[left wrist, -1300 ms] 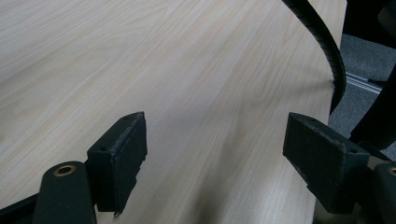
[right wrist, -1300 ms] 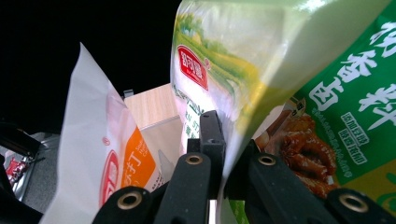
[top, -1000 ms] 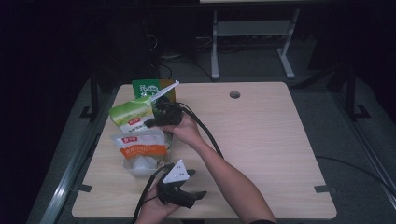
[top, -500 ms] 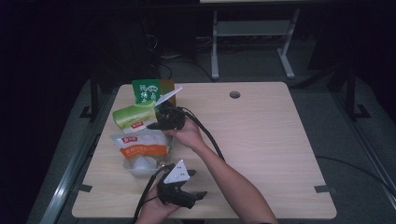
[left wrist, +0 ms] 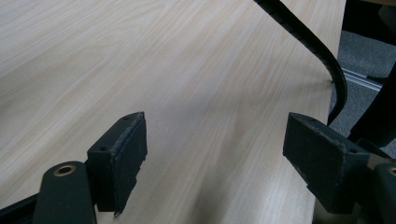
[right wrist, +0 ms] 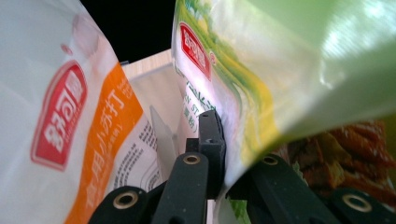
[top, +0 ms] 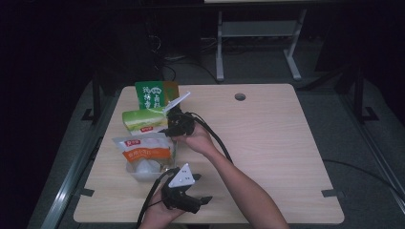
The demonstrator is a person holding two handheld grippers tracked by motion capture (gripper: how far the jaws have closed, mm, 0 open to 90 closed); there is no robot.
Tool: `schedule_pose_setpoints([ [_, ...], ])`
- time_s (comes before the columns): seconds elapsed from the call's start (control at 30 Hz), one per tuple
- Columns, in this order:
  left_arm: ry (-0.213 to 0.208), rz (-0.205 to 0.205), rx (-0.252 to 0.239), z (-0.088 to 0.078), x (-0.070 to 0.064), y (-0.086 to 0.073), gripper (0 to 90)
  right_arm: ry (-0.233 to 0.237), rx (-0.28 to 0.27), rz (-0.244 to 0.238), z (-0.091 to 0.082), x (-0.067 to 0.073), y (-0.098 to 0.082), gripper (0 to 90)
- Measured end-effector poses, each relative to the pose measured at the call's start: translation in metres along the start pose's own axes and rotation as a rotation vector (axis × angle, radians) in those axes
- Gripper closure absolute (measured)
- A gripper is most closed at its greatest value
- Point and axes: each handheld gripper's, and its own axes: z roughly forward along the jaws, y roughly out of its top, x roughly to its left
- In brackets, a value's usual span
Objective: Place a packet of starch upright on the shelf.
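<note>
Pinching grip: right gripper (top: pixel 168 125), jaws closed tight on the edge of the glossy light-green plastic snack bag (top: pixel 143 120); in the right gripper view the crinkled film (right wrist: pixel 280 70) folds between the matte black pads.
Green bag position: left part of the table, tilted, just in front of the dark-green upright packet (top: pixel 155 94).
Neighbour: white-and-orange soft plastic pouch (top: pixel 143 149), smooth and shiny, red label; lies just beside the green bag, nearer the person, over a clear plastic tray (top: pixel 143 169).
Idle grip: left gripper (top: pixel 191 202), near the table's front edge; blocky, rough-edged black pads (left wrist: pixel 123 158) stand wide apart, nothing between them.
Surface: pale wood-grain laminate table (top: pixel 277 143), rounded corners, round cable hole (top: pixel 239 97).
Cable: ribbed black hose (left wrist: pixel 322 56), curving over the edge.
</note>
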Motion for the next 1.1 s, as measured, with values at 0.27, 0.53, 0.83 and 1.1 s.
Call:
schedule_pose_setpoints([
  [0.27, -0.006, -0.005, 0.003, 0.002, -0.001, -0.001, 21.4, -0.008, 0.022, -0.012, -0.002, -0.001, -0.005, 87.4],
  [0.53, -0.007, -0.008, 0.0, 0.001, 0.001, -0.001, 21.4, -0.013, -0.041, 0.011, -0.013, -0.001, 0.001, 80.9],
  [0.83, -0.005, -0.009, 0.002, 0.001, 0.001, -0.001, 21.4, -0.007, -0.012, -0.002, -0.011, 0.0, 0.0, 89.5],
  [1.1, -0.002, -0.012, 0.0, 0.0, 0.002, -0.001, 21.4, 0.007, -0.002, 0.005, -0.016, 0.0, 0.0, 81.2],
])
